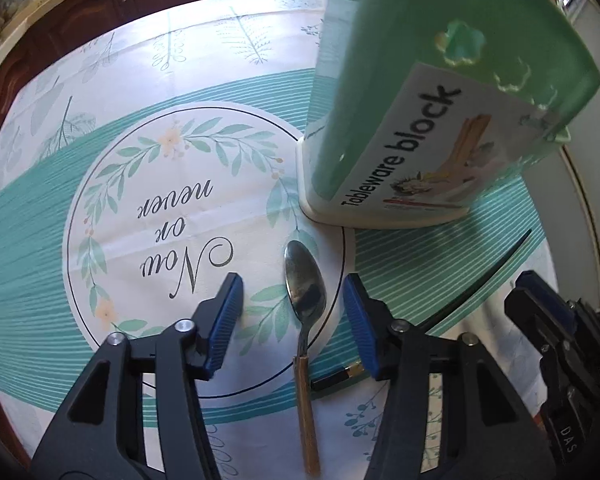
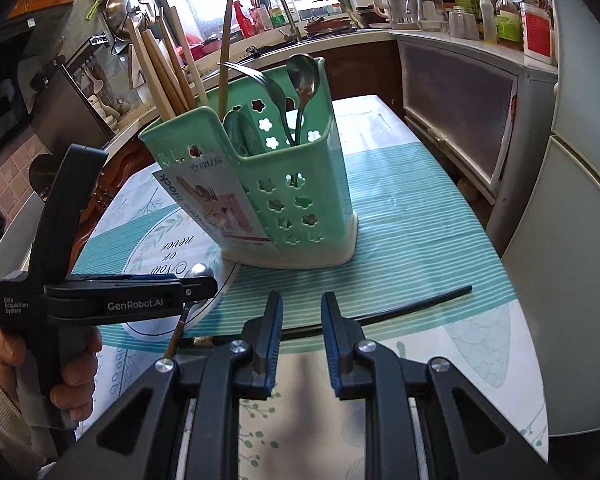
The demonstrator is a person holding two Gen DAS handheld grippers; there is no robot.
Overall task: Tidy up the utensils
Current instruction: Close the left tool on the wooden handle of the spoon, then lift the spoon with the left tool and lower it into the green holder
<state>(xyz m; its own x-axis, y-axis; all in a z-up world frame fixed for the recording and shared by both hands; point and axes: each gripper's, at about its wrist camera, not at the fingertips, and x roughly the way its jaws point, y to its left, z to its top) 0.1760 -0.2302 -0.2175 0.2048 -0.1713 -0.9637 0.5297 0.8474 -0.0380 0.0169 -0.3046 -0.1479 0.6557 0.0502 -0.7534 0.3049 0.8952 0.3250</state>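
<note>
The left gripper point(image 1: 294, 320) is being held steeply downward over the spoon point(image 1: 305, 288), its blue pads standing apart on either side of the bowl and neck. Nothing is being pressed yet; a clear gap is being left on each side, so these tongs are open and straddling. The straddle is being judged as a set-up for pinching the spoon across its narrow width.

The spoon is lying flat on the tablecloth point(image 1: 148, 184), bowl up. Its long axis is running straight between the left pads: bowl pointing away from the tongs toward the green utensil holder point(image 1: 384, 120), wooden handle trailing back under the gripper body.

Just beside the right-hand pad of the left tongs, a black chopstick point(image 2: 412, 306) is lying on the cloth, its gold-banded butt near the spoon's handle and its tip pointing away to the right.

The right gripper point(image 2: 300, 340) is being held just above this chopstick, jaws narrowly parted with nothing between them. The chopstick is crossing just beyond its fingertips, roughly square to the pads.

The holder is standing upright ahead of both tongs, already loaded with chopsticks, a fork and a spoon.
</note>
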